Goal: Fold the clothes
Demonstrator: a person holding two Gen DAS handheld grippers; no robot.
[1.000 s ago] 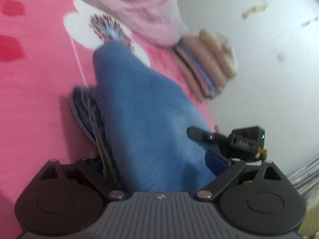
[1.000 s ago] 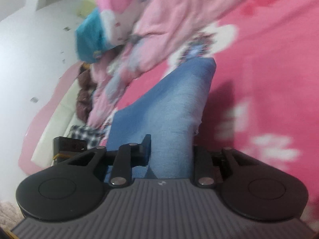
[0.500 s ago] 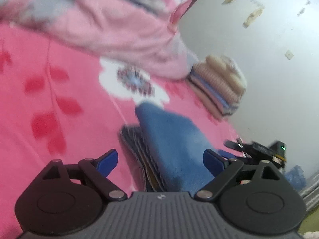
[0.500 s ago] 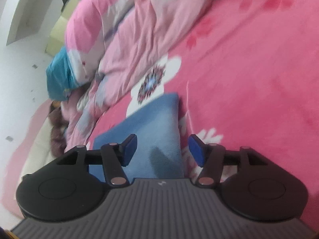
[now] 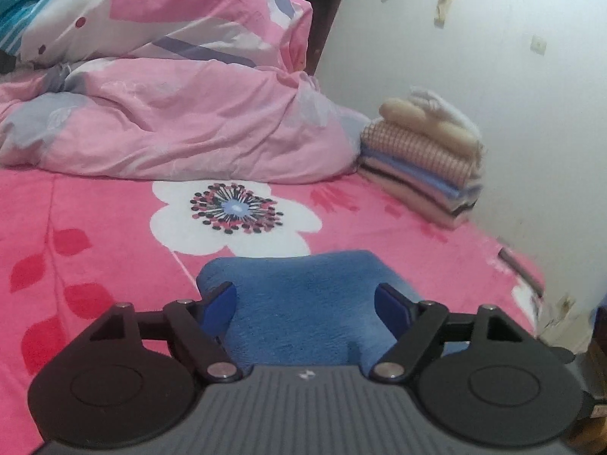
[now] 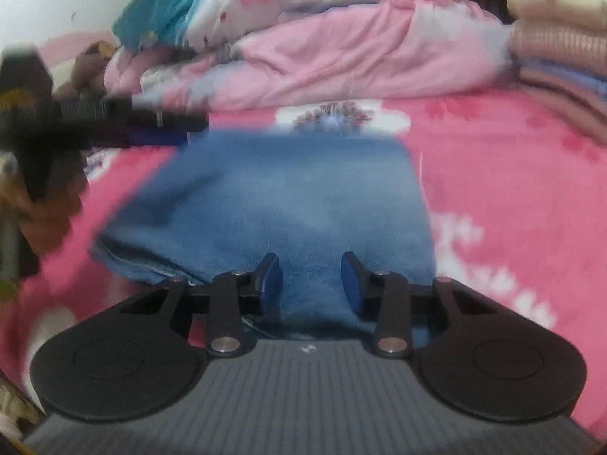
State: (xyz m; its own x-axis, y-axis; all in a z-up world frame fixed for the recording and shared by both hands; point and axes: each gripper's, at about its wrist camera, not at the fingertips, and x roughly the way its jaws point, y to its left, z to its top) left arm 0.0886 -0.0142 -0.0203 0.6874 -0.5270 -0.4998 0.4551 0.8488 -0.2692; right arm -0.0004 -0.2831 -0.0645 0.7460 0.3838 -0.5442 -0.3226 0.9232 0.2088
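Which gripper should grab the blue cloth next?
Probably the right gripper: its closing jaws frame the folded blue cloth near its front edge. The left gripper also hovers above it, jaws wider.

Blue garment (image 5: 303,303): thick, fuzzy fleece, matt, nap visible from my left wrist view. Bedspread (image 5: 95,235) under it: soft plush cloth, pink, printed flowers, matt. Quilt (image 5: 182,121): thin smooth cotton-like cloth, finely creased. Folded stack (image 5: 425,167): woven and knit cloths, one waffle-textured. Wall (image 5: 512,87): painted, dull, scuffed. My left gripper (image 5: 305,299): matt black plastic, ribbed grey housing, shiny metal pivot pins, smooth blue pads (image 5: 220,301)
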